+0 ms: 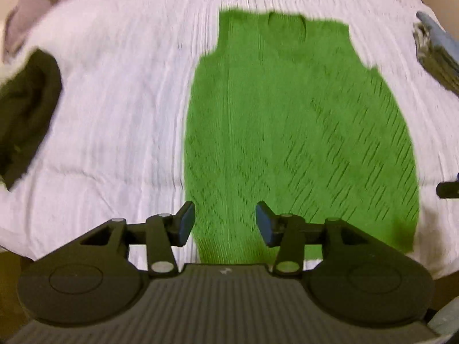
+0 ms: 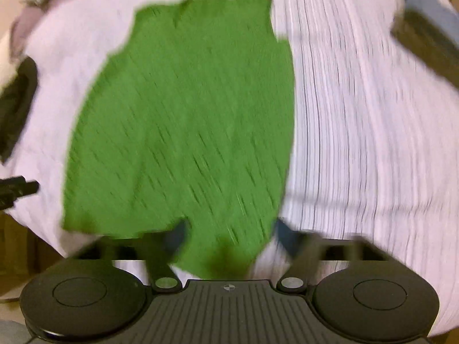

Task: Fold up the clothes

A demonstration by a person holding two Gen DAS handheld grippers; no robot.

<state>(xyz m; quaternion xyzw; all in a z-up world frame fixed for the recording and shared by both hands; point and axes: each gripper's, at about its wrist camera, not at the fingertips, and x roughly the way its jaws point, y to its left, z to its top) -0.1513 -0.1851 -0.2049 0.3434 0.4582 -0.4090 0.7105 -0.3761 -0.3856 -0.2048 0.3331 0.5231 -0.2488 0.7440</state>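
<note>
The green knit vest (image 1: 298, 132) is lying flat on the white bedspread (image 1: 114, 100), hem at the bed's near edge. Both grippers, left gripper (image 1: 225, 223) and right gripper (image 2: 229, 238), are hovering above it, fingers open and holding nothing.

One green knit vest (image 1: 289, 120); one dark garment (image 1: 25, 114); one folded stack (image 1: 439, 54); one pinkish garment (image 1: 34, 14).

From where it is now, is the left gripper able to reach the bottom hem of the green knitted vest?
Probably yes: the left gripper is open over the green vest, right above its hem, with nothing between.
</note>
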